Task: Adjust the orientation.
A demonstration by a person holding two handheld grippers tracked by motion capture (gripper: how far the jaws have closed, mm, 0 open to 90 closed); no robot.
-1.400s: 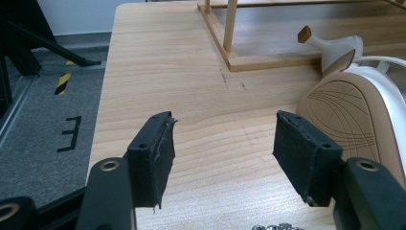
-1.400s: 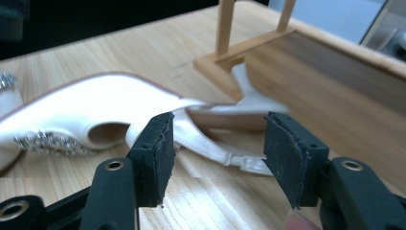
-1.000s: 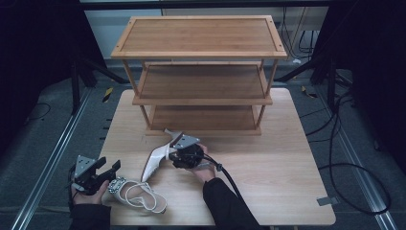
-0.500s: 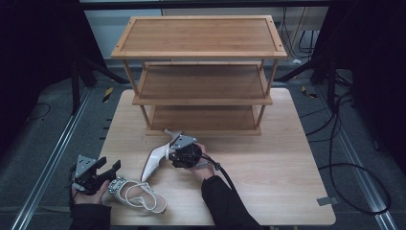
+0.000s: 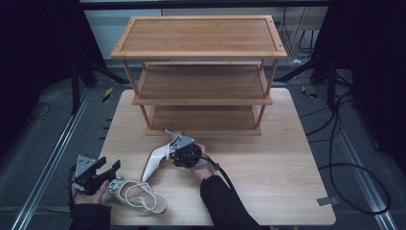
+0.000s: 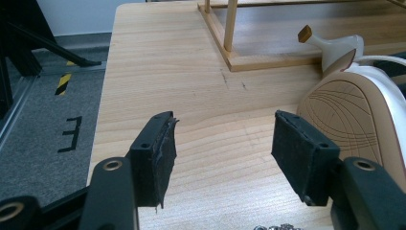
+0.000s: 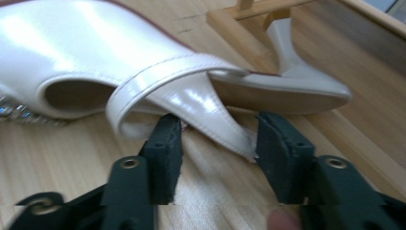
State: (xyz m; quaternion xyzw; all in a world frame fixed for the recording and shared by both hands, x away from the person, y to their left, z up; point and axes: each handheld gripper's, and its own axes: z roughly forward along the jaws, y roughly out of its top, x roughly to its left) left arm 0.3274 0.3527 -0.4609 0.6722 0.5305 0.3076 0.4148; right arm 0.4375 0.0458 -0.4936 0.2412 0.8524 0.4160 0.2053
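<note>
A white slingback heeled shoe (image 5: 154, 165) lies on its side on the table in front of the shelf rack. My right gripper (image 5: 169, 152) is at its heel end, open. In the right gripper view, the shoe's strap (image 7: 191, 93) loops down between the spread jaws of my right gripper (image 7: 218, 129), and its heel (image 7: 282, 38) points toward the rack. A second white shoe (image 5: 138, 195) with rhinestones lies near the front left. My left gripper (image 5: 110, 168) stands open just left of it. The left gripper (image 6: 222, 129) holds nothing, with the first shoe's tan sole (image 6: 354, 115) to its right.
A three-tier wooden shelf rack (image 5: 201, 52) stands at the back of the table, its shelves bare. Its base rail (image 6: 268, 60) is just beyond the shoes. The table's left edge (image 6: 103, 120) drops to a grey floor with tape marks. Black cables trail at the right.
</note>
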